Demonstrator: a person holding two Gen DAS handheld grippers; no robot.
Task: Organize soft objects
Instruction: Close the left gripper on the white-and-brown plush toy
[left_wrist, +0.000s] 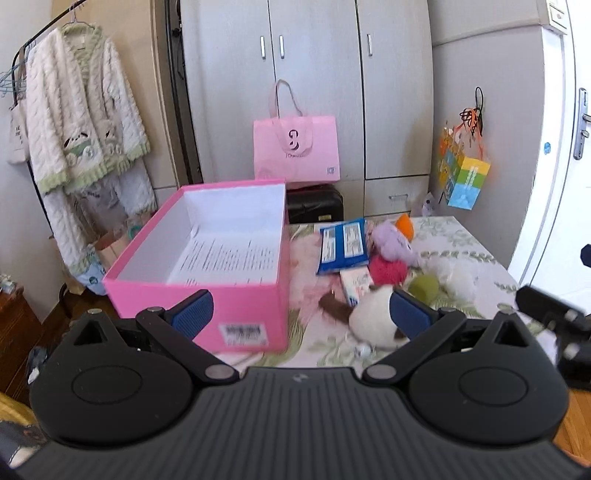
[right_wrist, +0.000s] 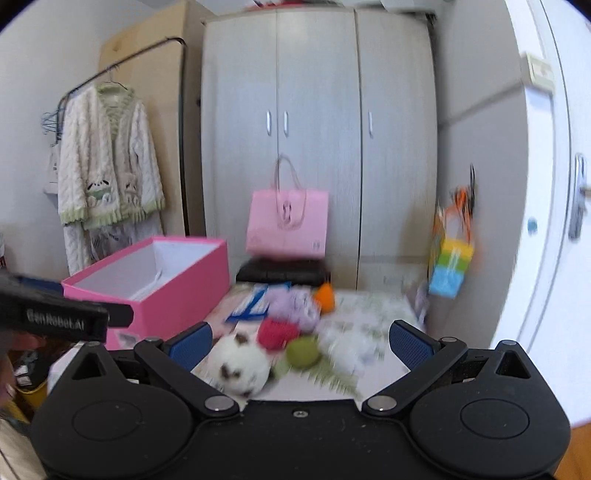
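While the left wrist view looks across the floral table (left_wrist: 461, 236), left gripper (left_wrist: 303, 314) jaws wide, empty, open pink cardboard box (left_wrist: 236, 306) beside plush heap, white-and-brown plush toy (left_wrist: 373, 317) nearest; right wrist view, blurred, right gripper (right_wrist: 301, 341) jaws wide, empty, round green plush ball (right_wrist: 303, 351) between fingers' line.

The right tongs (right_wrist: 301, 341) stand wide apart and empty above the table (right_wrist: 380, 306), where a white-and-brown plush (right_wrist: 240, 365), a pink one (right_wrist: 277, 333), a green ball (right_wrist: 303, 350) and a purple toy (right_wrist: 291, 304) cluster beside the open pink box (right_wrist: 177, 291).
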